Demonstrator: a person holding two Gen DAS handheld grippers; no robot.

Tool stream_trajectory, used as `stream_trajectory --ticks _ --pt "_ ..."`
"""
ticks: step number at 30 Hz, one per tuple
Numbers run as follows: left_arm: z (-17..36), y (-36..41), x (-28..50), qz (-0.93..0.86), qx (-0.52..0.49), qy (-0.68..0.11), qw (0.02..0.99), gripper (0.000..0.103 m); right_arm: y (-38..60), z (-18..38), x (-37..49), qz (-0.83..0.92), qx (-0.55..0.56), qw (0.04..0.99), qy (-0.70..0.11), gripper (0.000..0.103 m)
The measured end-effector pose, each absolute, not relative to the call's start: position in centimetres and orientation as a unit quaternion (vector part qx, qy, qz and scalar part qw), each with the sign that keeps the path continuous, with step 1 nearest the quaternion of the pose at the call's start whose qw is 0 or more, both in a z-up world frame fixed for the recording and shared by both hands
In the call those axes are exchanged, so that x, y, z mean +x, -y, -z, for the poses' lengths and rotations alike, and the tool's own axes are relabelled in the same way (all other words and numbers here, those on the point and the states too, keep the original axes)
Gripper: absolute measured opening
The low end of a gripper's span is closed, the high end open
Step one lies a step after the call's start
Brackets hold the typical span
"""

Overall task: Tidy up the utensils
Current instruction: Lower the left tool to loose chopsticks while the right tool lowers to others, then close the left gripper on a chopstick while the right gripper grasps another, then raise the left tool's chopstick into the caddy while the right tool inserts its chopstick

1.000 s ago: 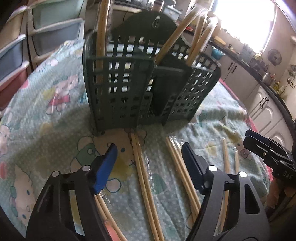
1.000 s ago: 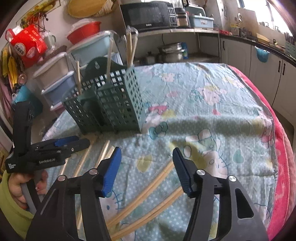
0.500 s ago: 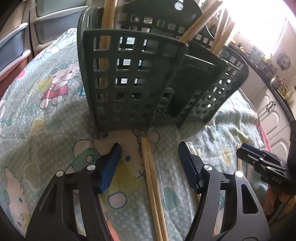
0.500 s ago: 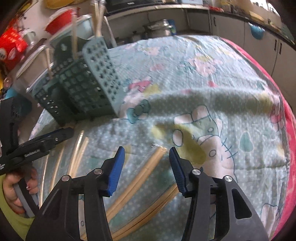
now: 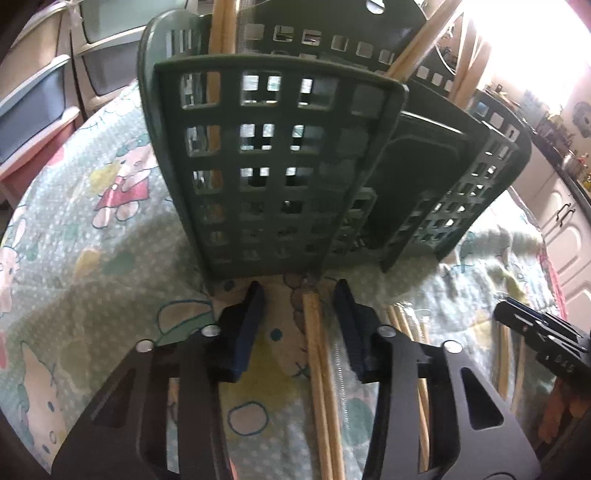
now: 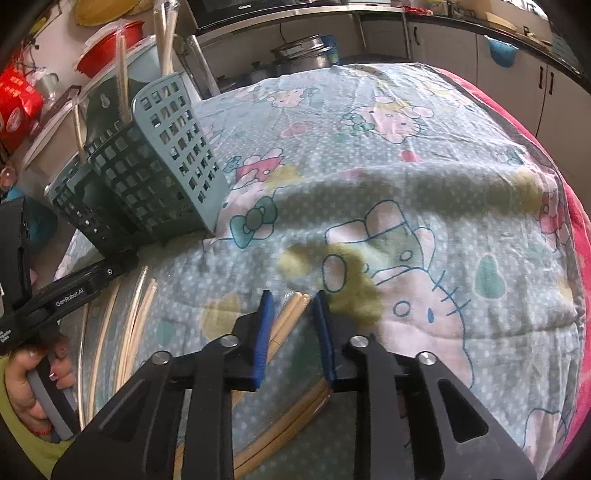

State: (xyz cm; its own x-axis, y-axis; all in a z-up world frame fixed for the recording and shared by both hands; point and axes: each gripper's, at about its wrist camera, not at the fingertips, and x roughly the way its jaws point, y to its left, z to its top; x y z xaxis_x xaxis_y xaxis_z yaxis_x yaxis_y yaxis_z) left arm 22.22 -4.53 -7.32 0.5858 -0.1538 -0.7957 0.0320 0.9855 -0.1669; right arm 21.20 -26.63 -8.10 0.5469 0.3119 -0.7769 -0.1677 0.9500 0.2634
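A dark green slotted utensil caddy (image 5: 277,166) stands on the cartoon-print tablecloth (image 5: 92,229), with sleeved chopsticks (image 5: 218,29) upright in it. My left gripper (image 5: 299,291) is low just in front of the caddy. Its jaws are closing around a sleeved pair of chopsticks (image 5: 317,350) that lies near the right pad, untouched by the left one. In the right wrist view the caddy (image 6: 159,177) is at the far left. My right gripper (image 6: 293,301) is closing over the tip of another chopstick pair (image 6: 286,321), with gaps still showing beside it.
More chopstick pairs lie on the cloth (image 5: 406,325) (image 6: 140,314) (image 6: 295,417). A hand (image 6: 44,380) holds the left gripper's handle. Stacked plastic drawers (image 5: 37,99) stand behind the table, white cabinets (image 5: 565,221) to the right, and a red blanket edge (image 6: 554,147) runs along the side.
Both grippers came down toward the cloth and their jaws narrowed. The left one moved up to the caddy's foot; the right one settled over a chopstick tip.
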Motion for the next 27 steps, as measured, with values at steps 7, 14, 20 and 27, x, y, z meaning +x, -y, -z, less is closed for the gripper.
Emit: stream_trajectory --ticks 7,14,20,27 --pt "7.5 3.7 22.3 0.055 -0.070 -0.450 0.889 0.017 27.2 7.6 20.8 -0.142 0.091 0.880 -0.444 0.013" --pt "7.7 0.7 21.7 0.068 -0.100 -0.452 0.884 0.007 26.8 6.2 19.9 -0.157 0.088 0.890 -0.419 0.012" --pt "6.6 -0.4 20.5 0.093 -0.126 -0.440 0.884 0.005 26.3 4.7 19.1 -0.175 0.085 0.900 -0.390 0.011" --pt "3.6 -0.4 18.7 0.118 -0.133 -0.403 0.898 0.004 25.7 2.6 18.1 -0.204 0.091 0.906 -0.359 0.009"
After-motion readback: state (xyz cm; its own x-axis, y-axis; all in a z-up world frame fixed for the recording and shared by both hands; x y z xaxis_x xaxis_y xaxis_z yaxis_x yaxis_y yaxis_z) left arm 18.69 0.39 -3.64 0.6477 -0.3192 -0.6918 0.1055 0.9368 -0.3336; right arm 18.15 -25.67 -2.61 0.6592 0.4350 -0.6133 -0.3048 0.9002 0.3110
